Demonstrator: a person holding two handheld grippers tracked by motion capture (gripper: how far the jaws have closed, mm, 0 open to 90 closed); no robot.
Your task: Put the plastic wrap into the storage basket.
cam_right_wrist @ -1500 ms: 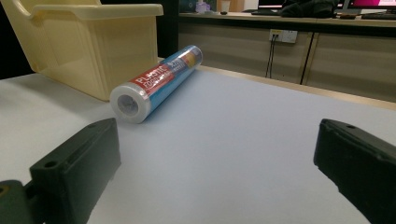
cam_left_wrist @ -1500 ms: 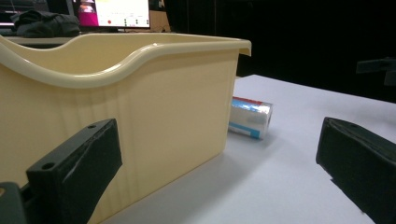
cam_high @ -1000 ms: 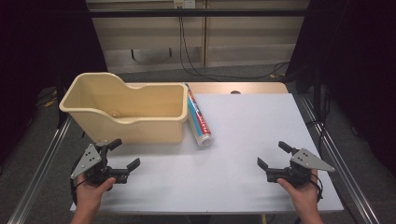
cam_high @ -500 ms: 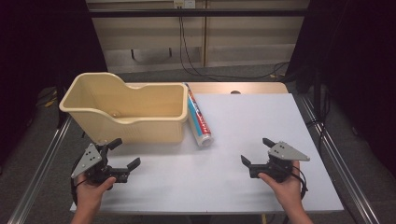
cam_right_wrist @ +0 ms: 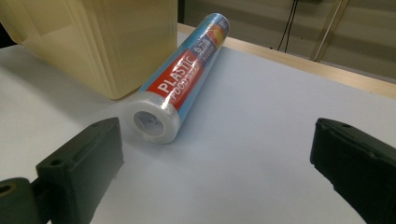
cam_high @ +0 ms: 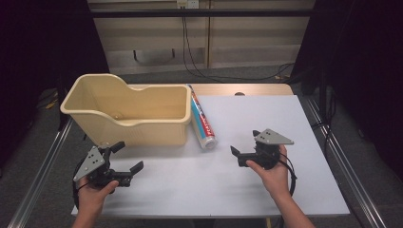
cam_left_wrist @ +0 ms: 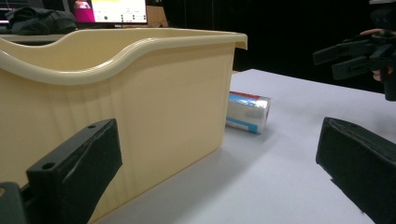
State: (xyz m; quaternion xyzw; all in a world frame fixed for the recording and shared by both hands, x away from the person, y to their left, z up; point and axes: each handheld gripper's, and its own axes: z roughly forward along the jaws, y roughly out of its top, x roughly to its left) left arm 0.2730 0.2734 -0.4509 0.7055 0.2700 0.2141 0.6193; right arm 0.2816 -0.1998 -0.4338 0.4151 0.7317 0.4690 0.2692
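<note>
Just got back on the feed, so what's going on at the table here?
A person holds a gripper in each hand. The right gripper, jaws open, points at the plastic wrap roll, which lies on the white table against the beige bin; nothing is gripped yet. The left gripper, also open, sits just in front of the bin.

Dim room all round, dark curtains [cam_high: 43, 52] either side. A white-topped bench [cam_high: 266, 123] on metal rails [cam_high: 340, 161], wooden strip at its far edge. Behind it a beige wall panel [cam_high: 157, 38], black cables [cam_high: 190, 52] trailing to grey floor [cam_high: 247, 73].
</note>
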